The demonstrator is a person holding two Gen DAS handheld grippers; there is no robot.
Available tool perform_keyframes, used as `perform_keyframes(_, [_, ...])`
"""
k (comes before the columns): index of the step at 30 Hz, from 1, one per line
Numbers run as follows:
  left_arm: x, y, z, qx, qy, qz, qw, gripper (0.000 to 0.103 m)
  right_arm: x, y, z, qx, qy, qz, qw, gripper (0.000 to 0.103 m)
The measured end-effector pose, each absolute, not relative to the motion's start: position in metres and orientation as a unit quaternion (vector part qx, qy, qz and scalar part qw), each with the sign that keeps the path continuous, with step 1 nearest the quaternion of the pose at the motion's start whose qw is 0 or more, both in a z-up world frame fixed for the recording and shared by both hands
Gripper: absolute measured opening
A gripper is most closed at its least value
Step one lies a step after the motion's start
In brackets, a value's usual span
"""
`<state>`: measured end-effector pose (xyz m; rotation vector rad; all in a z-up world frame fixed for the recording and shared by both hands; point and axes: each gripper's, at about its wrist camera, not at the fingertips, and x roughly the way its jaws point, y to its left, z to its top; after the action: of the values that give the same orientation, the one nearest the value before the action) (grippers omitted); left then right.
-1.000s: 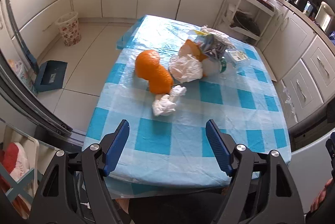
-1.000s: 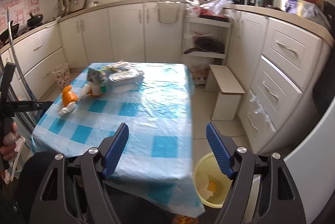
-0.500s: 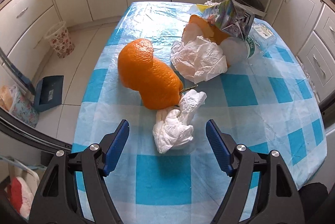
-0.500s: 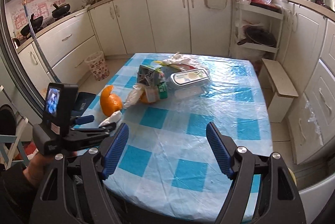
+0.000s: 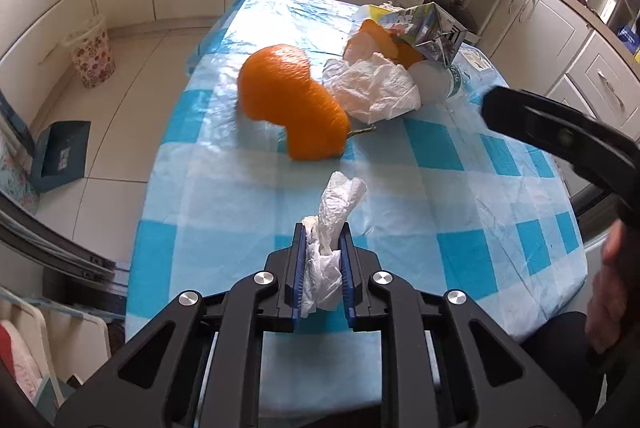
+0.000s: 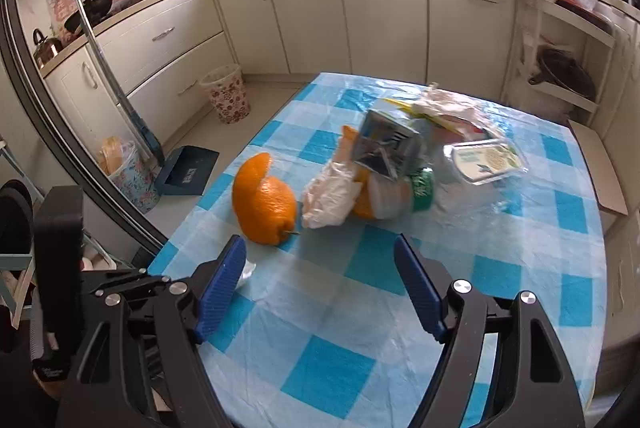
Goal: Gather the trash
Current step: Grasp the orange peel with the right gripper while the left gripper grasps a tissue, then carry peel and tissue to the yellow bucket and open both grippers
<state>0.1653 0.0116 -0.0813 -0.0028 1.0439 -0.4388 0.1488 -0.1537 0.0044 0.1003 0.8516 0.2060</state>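
Table (image 5: 240, 196) carries all the trash under a glossy blue-check plastic cover, so things probably slide on it. Far cluster: crushed carton (image 5: 424, 28), stiff but dented, take it across the flat faces; clear plastic tray (image 6: 486, 158), light and springy, pinch the rim. A bottle or cup with a green label (image 6: 420, 188) lies under the carton (blurred, can't tell which). Large orange peel (image 5: 292, 108) sits mid-table, a hollow curved shell, light, leathery, slick outside: grip over a free edge, not around the dome. Crumpled white wrapper (image 5: 372, 88) touches the peel on the cluster side, soft, weightless, bunch it anywhere. Smallest: crumpled tissue (image 5: 328, 244) at the near end of the table, just short of the peel. Left hand-held gripper (image 5: 322, 276) is closing on its lower wad, pads already pressing both sides, upper twist poking free ahead. It compresses to nothing, so a deep bite like this one is right. Right hand-held gripper (image 6: 320, 288) is wide apart and empty, hovering over bare cloth near the peel.
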Motion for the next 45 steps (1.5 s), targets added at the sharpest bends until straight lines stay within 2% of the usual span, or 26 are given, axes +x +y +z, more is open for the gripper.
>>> perform_keyframes(11, [0.133, 0.070, -0.065, -0.040, 0.494, -0.193, 0.847, 0.015, 0.236, -0.075, -0.045, -0.041, 0.452, 0.114, 0.884, 0.073])
perform_keyframes(13, [0.132, 0.074, -0.061, -0.041, 0.488, -0.192, 0.851, 0.015, 0.245, -0.076, -0.055, -0.026, 0.465, 0.124, 0.876, 0.049])
perform_keyframes(16, [0.132, 0.077, -0.054, -0.045, 0.481, -0.193, 0.854, 0.015, 0.240, -0.078, -0.053, -0.034, 0.462, 0.124, 0.878, 0.032])
perform_keyframes(19, [0.130, 0.078, -0.047, -0.047, 0.476, -0.196, 0.856, 0.015, 0.227, -0.090, -0.042, -0.010, 0.455, 0.142, 0.879, 0.028])
perform_keyframes(25, [0.121, 0.057, -0.020, -0.029, 0.456, -0.220, 0.862, 0.015, 0.160, -0.137, 0.000, 0.046, 0.416, 0.169, 0.893, 0.028])
perform_keyframes(29, [0.109, 0.019, 0.009, -0.004, 0.437, -0.259, 0.861, 0.015, 0.096, -0.201, 0.024, 0.076, 0.390, 0.125, 0.909, 0.028])
perform_keyframes(33, [0.091, -0.040, 0.033, 0.026, 0.422, -0.317, 0.849, 0.015, 0.025, -0.285, 0.023, 0.116, 0.385, 0.032, 0.915, 0.028])
perform_keyframes(39, [0.043, -0.170, 0.043, 0.083, 0.425, -0.430, 0.792, 0.015, -0.066, -0.404, -0.019, 0.174, 0.412, -0.117, 0.887, 0.028])
perform_keyframes(45, [0.008, -0.302, 0.021, 0.156, 0.447, -0.491, 0.731, 0.015, -0.095, -0.461, -0.080, 0.202, 0.441, -0.172, 0.858, 0.029])
